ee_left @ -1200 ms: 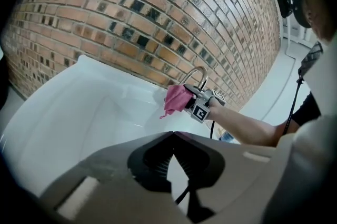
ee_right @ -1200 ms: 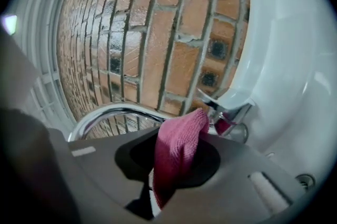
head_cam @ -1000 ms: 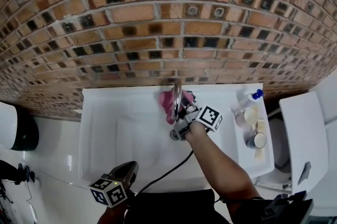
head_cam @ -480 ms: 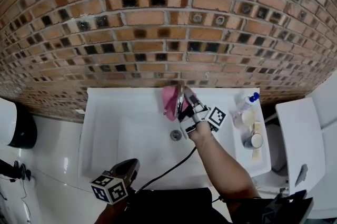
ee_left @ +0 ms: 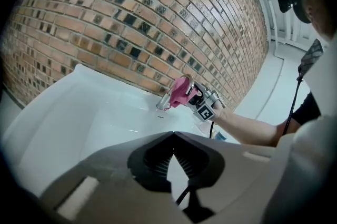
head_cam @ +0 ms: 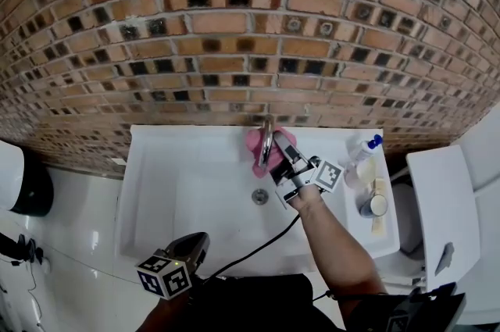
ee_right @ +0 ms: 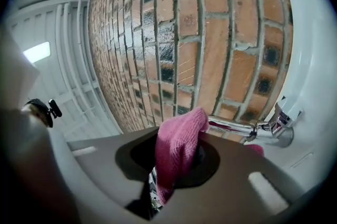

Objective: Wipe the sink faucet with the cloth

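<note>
Our right gripper [ee_right: 176, 161] is clamped tight on the pink cloth [ee_right: 181, 138], held against the chrome faucet [ee_right: 231, 125] over the white sink [head_cam: 180, 190]; our left gripper [ee_left: 172, 157] (jaws together, empty) hangs low; we judge the cloth may snag on the spout and pull free.

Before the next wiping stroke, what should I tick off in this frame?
1. Cloth clamped in right hand-held gripper: ok.
2. Cloth touching faucet: ok.
3. Left hand-held gripper away from faucet, shut and empty: ok.
4. Bottle on the right rim of the sink, apart from the arm: ok.
5. Faucet wiped all over: cannot tell.
</note>
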A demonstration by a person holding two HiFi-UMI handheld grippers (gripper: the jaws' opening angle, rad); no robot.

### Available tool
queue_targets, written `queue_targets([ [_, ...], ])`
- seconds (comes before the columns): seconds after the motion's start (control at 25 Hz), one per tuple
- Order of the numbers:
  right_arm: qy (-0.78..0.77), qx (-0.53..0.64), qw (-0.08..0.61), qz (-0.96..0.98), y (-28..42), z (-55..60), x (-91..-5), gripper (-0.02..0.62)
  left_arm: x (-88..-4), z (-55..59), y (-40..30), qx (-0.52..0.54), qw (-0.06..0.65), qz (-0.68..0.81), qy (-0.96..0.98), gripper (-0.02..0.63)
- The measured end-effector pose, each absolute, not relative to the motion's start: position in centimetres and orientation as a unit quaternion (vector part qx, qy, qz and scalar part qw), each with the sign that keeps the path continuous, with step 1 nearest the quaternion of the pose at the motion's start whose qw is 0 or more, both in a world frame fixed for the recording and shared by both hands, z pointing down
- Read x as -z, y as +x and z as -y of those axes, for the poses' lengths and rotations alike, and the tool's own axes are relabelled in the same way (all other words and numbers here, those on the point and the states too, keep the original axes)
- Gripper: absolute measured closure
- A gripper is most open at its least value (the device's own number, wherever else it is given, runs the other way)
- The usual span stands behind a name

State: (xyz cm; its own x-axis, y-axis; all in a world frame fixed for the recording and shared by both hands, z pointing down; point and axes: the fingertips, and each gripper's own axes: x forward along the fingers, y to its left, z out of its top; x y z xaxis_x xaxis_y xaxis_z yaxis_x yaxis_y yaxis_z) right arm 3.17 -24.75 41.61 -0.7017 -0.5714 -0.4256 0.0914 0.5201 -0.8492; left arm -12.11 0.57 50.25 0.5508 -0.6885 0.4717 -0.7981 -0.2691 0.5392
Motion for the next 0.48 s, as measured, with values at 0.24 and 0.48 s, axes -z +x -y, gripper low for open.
queue_targets([
  [0.24,-0.129,0.463,0.35,-0.804,3.2,23.1,-42.0,0.54,-50.3,-0.8,-11.4,-0.074,0.382,0.455,0.801,0.601],
  [0.48,-0.126,0.473,0.356,-0.796,3.6,21.7,-42.6,0.541,-50.2,-1.2,-11.3,-0.079,0.38,0.443,0.808,0.601],
])
